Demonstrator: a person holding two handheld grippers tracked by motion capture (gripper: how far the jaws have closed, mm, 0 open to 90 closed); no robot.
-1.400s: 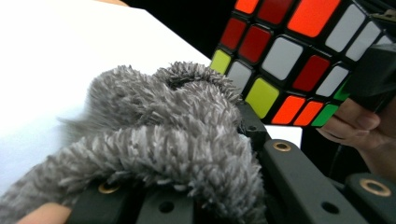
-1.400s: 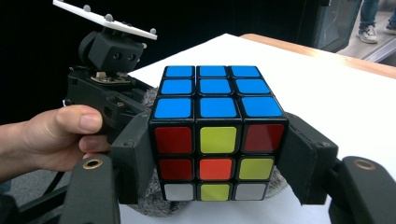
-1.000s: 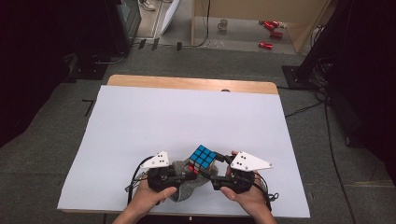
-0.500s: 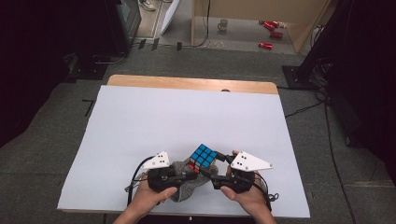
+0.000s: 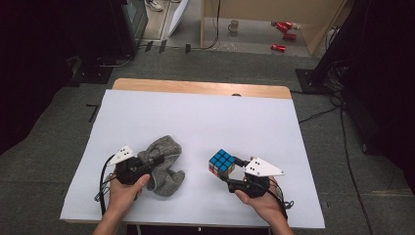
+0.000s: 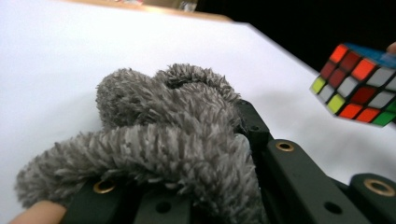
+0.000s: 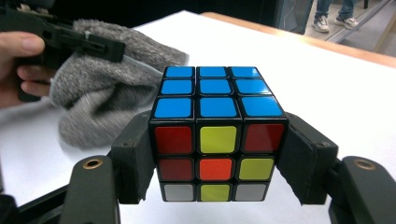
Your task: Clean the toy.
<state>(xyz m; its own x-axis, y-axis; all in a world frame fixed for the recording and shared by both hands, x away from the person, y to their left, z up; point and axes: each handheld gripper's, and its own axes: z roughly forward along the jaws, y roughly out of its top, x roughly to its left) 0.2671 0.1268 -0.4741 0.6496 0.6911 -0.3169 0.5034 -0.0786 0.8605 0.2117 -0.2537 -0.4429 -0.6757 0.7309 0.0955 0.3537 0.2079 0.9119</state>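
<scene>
Lying at the left on the white table (image 5: 195,122): a grey fuzzy cloth (image 5: 164,164), crumpled, with its long axis running from the near right up toward the far left, one rounded end pointing away from the person. Being clamped by the left gripper (image 5: 151,164), jaws pressed together on a thick fold of that cloth; in the left gripper view, seeing the grey pile (image 6: 177,140) bulging over and between the black jaws. Resting partly on the table while being held, the loose end hanging near the left hand (image 5: 122,193).

Moving to the right: a colour cube (image 5: 221,163) being held just above the table, well apart from the cloth. Having no long axis; turned so that one corner is pointing toward the cloth, blue face upward. Being gripped by the right gripper (image 5: 230,171), jaws closed on two opposite sides of the cube (image 7: 217,140), pads touching the side faces, red and yellow squares facing the camera.
</scene>
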